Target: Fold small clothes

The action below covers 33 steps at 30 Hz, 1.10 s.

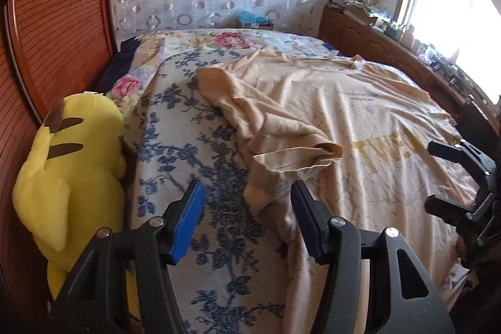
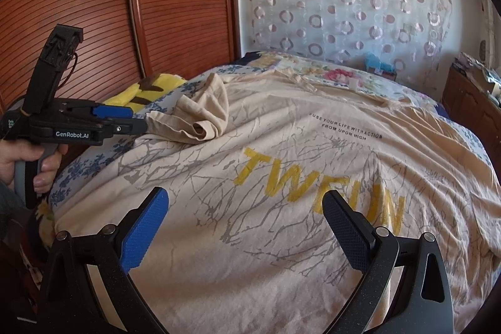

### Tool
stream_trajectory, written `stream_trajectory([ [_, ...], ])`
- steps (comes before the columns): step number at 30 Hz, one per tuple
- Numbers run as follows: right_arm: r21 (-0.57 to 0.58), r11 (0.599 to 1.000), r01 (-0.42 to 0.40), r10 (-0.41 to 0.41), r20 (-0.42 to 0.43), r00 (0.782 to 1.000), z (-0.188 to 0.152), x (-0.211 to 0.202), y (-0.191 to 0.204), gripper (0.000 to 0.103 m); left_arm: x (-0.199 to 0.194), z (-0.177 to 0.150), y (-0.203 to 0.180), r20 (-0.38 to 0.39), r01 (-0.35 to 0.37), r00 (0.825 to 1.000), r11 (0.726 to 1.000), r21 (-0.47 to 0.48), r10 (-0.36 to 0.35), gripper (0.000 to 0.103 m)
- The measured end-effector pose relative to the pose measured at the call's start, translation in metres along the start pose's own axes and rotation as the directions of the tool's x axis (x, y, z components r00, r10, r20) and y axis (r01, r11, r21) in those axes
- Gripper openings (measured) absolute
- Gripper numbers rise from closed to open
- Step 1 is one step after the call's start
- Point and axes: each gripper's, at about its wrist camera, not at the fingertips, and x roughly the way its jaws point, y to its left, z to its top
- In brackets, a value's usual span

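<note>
A beige T-shirt (image 2: 313, 146) with yellow letters and grey branch print lies spread face up on the bed. It also shows in the left wrist view (image 1: 360, 121). Its left sleeve (image 1: 281, 146) is bunched and folded in over the body; the sleeve also shows in the right wrist view (image 2: 200, 115). My left gripper (image 1: 247, 208) is open, its jaws on either side of the shirt's left edge below the sleeve. In the right wrist view the left gripper (image 2: 137, 119) sits beside the sleeve. My right gripper (image 2: 244, 224) is open above the shirt's lower front, empty.
The bed has a blue-flowered cover (image 1: 194, 146). A yellow plush toy (image 1: 72, 165) lies at the bed's left edge against a wooden slatted wardrobe (image 1: 53, 30). A wooden cabinet (image 1: 375, 36) with clutter runs under the window on the right. A patterned curtain (image 2: 344, 5) hangs behind.
</note>
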Motion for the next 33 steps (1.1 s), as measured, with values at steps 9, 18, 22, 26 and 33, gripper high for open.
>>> stream_trajectory([
  [9, -0.001, 1.000, -0.003, 0.003, -0.006, 1.000, -0.002, 0.001, 0.000, 0.100, -0.001, 0.004, -0.013, 0.028, 0.074, 0.997, 0.997, 0.031, -0.075, 0.004],
  [18, -0.021, 1.000, 0.014, -0.014, -0.019, 1.000, 0.004, 0.004, -0.010, 0.100, -0.031, -0.015, -0.045, 0.050, 0.115, 0.992, 0.992, 0.056, -0.118, 0.004],
  [22, -0.023, 0.999, 0.043, -0.043, 0.003, 0.999, 0.017, -0.002, -0.024, 0.100, -0.036, -0.020, -0.051, 0.049, 0.107, 0.993, 0.993, 0.047, -0.110, 0.009],
  [26, -0.050, 0.998, 0.036, -0.036, 0.015, 0.999, 0.033, -0.003, -0.029, 0.100, -0.052, -0.025, -0.046, 0.092, 0.089, 0.992, 0.996, 0.013, -0.090, 0.042],
  [33, -0.114, 0.990, -0.082, 0.082, -0.003, 0.997, 0.065, 0.021, -0.014, 0.079, -0.073, -0.035, -0.026, 0.144, -0.035, 0.989, 0.998, -0.061, 0.044, 0.060],
])
